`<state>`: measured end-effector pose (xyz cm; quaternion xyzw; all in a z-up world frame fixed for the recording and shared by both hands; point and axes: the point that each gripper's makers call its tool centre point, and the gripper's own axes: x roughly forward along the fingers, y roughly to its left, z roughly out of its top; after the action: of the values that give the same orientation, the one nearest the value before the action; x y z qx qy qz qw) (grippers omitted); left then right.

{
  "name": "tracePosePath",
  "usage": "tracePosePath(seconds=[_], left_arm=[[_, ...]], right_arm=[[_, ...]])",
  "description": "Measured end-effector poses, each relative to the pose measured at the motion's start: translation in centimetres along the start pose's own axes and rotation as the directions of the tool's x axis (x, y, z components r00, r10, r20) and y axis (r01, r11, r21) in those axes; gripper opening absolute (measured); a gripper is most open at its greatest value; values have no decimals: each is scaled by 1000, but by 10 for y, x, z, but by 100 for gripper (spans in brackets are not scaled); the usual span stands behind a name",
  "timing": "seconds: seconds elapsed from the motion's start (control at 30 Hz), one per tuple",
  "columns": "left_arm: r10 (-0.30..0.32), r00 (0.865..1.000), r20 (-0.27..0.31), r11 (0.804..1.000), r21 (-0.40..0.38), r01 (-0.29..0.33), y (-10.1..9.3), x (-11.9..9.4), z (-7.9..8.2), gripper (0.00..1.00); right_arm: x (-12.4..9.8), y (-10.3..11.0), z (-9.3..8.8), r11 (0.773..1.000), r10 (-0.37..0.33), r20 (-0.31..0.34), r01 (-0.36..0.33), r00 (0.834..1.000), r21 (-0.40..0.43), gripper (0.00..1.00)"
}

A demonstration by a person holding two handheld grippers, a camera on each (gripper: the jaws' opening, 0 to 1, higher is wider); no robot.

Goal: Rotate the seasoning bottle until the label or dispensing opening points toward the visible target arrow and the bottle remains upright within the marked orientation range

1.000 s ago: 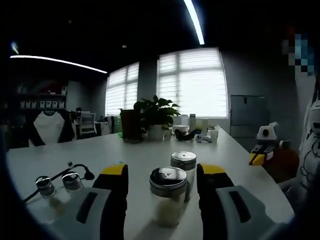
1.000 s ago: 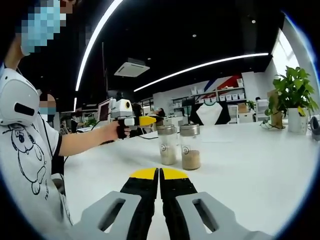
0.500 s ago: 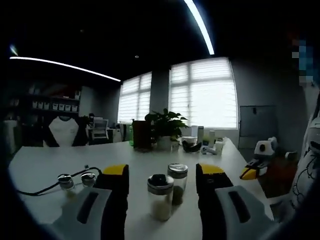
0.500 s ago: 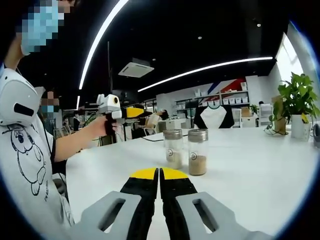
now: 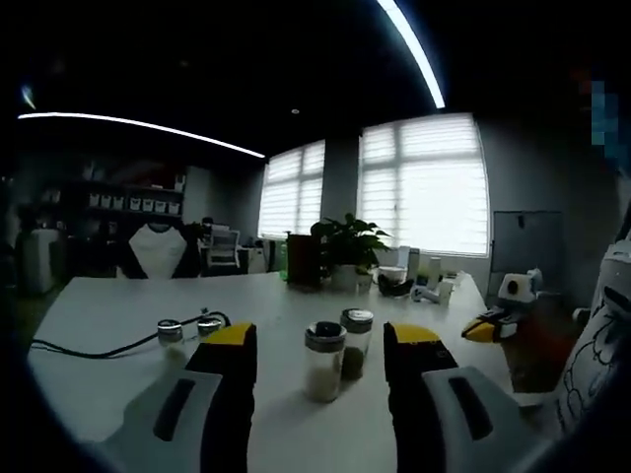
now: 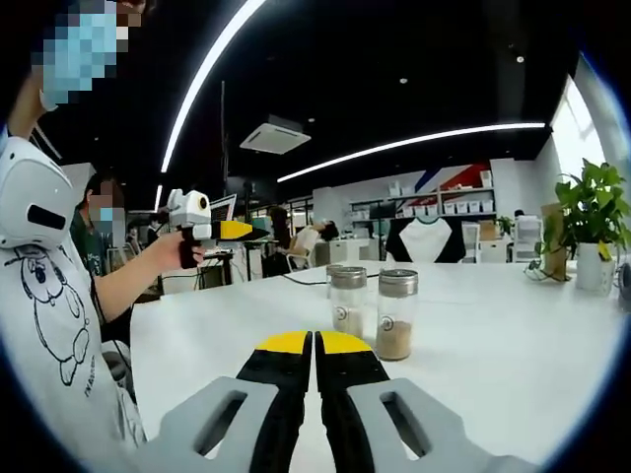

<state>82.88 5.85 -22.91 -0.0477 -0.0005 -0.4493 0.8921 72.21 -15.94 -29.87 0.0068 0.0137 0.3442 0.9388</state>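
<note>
Jaws of the left gripper (image 5: 317,340) gape wide and empty; the right gripper (image 6: 315,342) is closed on nothing. Beyond both, two clear metal-capped seasoning bottles (image 5: 324,361) stand upright, untouched, on the white desk (image 6: 493,335); no arrow visible, turning seemingly undone

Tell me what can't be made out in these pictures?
- Target arrow: no arrow is discernible on the table in the left or right gripper view.
- Labels on the two seasoning bottles: round marks, too small to read.
- Small jars by the cable, left gripper view: dim, contents unclear.
- Left gripper: distant, jaw state unclear there.
</note>
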Motion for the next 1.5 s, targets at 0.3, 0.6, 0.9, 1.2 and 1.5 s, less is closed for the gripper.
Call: tracePosePath(seconds=[0.3,0.6,0.9,1.2,1.5], left_arm=[[85,996,-8,996,35,-85,1,-35,-12,56],[146,989,35,989,10,-146,0,-63,-17,57],[186,982,32,983,1,-186,-1,-87,-32,59],[232,971,56,972,17,-233,7,-100,-35,58],[240,970,35,969,49,-241,19,-94,-40,58]], right_arm=[[4,0,6,1000,3,12,-3,1000,1,1],[7,-2,14,1000,-15,45,14,999,7,5],[11,-9,21,1000,-16,64,15,998,17,9],[23,-13,27,999,-33,63,34,997,-15,21],[30,-18,21,997,-77,45,78,996,-20,30]])
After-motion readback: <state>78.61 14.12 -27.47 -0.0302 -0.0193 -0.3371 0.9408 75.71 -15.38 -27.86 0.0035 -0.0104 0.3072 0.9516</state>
